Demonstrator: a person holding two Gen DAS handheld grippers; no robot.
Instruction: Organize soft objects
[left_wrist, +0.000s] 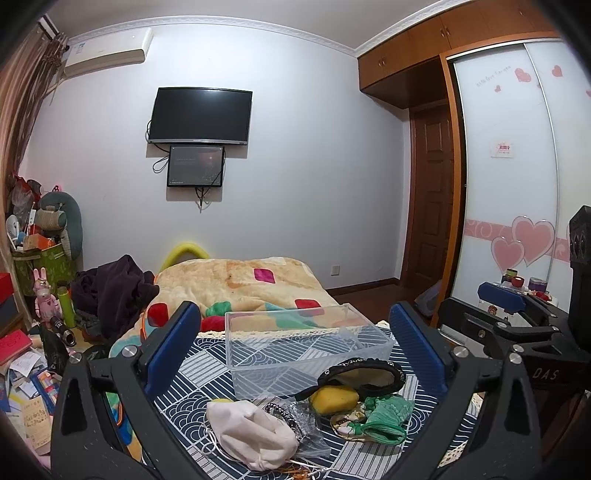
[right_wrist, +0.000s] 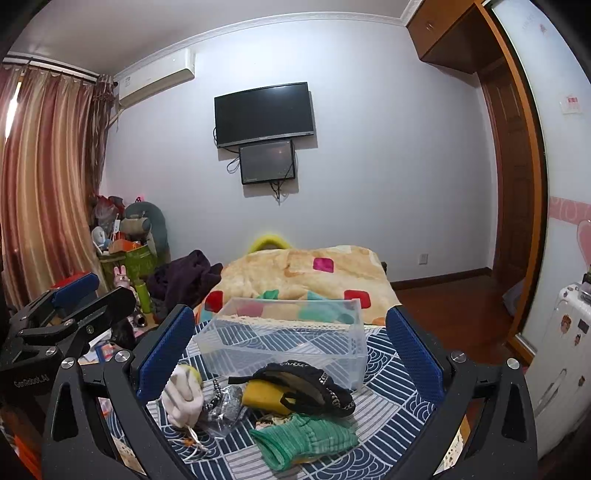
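Note:
A clear plastic bin (left_wrist: 306, 347) (right_wrist: 288, 332) stands empty on a blue-and-white patterned cloth (left_wrist: 207, 373) (right_wrist: 391, 402). In front of it lie a white pouch (left_wrist: 255, 435) (right_wrist: 183, 398), a yellow sponge (left_wrist: 334, 400) (right_wrist: 264, 400), a black chain-trimmed pouch (left_wrist: 364, 373) (right_wrist: 310, 384), a green knitted piece (left_wrist: 384, 417) (right_wrist: 306, 439) and a crumpled clear bag with beads (left_wrist: 295, 417) (right_wrist: 223, 404). My left gripper (left_wrist: 295, 343) is open and empty above the pile. My right gripper (right_wrist: 291, 343) is open and empty too; it also shows in the left wrist view (left_wrist: 502, 299).
Behind the bin lies a beige blanket with coloured squares (left_wrist: 240, 284) (right_wrist: 306, 273). Dark clothes (left_wrist: 110, 291) and clutter (left_wrist: 40, 266) fill the left floor. A wardrobe with sliding doors (left_wrist: 517, 166) stands on the right. A TV (left_wrist: 201, 114) hangs on the far wall.

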